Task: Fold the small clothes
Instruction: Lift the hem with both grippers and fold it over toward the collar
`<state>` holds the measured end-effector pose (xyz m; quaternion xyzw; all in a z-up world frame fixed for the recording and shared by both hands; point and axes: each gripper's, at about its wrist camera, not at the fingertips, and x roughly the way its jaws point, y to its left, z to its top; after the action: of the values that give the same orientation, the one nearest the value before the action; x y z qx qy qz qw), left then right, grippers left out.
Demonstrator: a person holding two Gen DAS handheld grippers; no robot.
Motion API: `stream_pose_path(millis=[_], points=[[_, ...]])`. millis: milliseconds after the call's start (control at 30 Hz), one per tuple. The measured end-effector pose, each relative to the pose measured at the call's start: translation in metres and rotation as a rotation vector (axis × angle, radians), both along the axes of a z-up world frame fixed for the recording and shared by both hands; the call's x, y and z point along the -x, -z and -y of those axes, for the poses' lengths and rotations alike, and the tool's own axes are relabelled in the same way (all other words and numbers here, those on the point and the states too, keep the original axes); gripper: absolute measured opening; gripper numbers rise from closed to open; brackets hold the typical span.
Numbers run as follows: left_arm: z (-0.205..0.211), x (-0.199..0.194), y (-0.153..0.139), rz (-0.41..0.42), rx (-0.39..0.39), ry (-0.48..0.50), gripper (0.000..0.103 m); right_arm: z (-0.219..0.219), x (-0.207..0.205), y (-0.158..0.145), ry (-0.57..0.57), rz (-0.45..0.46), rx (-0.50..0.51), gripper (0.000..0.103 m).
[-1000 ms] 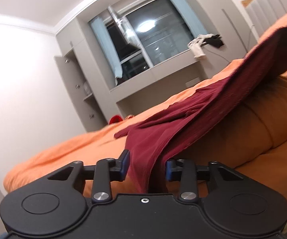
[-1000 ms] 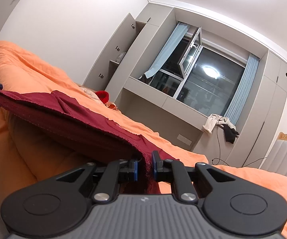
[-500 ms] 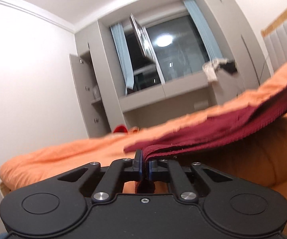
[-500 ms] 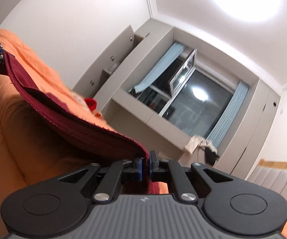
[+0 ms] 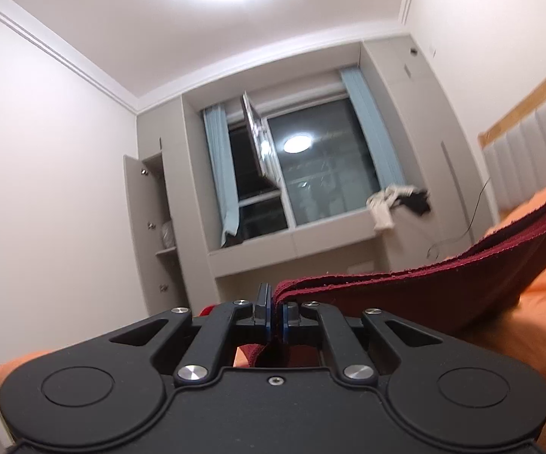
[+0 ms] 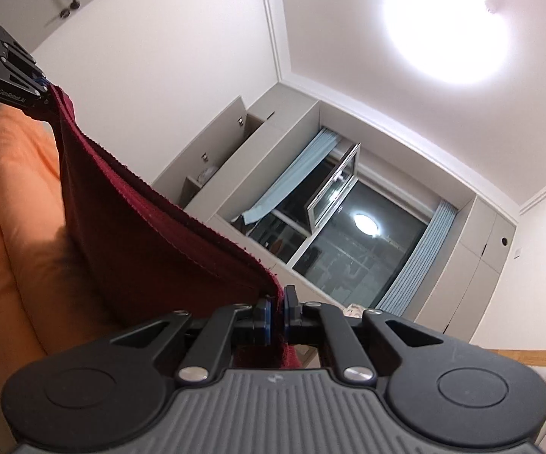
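The dark red garment (image 5: pixel 443 287) hangs stretched between both claws, above the orange bed cover (image 5: pixel 545 302). Left claw (image 5: pixel 274 316) clenched on one edge; right claw (image 6: pixel 276 316) clamped on the other, cloth trailing away left toward the far left claw.

"GenRobot.AI" on left gripper (image 6: pixel 47 89) body

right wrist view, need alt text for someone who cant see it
The right gripper has its fingers shut on one corner of a dark red garment, which stretches up and left to the left gripper holding its other end. Orange bedding lies below at left; beyond are a dark window with blue curtains and a bright ceiling light.
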<state>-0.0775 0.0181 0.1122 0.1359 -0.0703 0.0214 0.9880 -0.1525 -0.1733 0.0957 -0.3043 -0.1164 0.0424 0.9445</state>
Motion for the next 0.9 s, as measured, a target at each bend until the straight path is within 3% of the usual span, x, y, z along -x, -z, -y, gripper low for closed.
stream_pose_path(millis=[167,333,600,900], points=[[0.000,0.006,-0.028,0.022,0.019,0.035,0.005,-0.003,-0.021,-0.014,0.008,0.052,-0.006,0.007],[0.003,-0.040,-0.051,0.031,0.018,0.022,0.005,-0.011,-0.087,-0.023,0.050,0.061,-0.026,0.007],[0.011,-0.174,-0.072,-0.006,0.014,-0.032,0.006,-0.010,-0.208,-0.025,0.099,-0.001,-0.018,0.008],[0.001,-0.329,-0.039,-0.205,0.079,-0.131,0.006,-0.017,-0.335,0.014,0.114,-0.191,-0.008,0.009]])
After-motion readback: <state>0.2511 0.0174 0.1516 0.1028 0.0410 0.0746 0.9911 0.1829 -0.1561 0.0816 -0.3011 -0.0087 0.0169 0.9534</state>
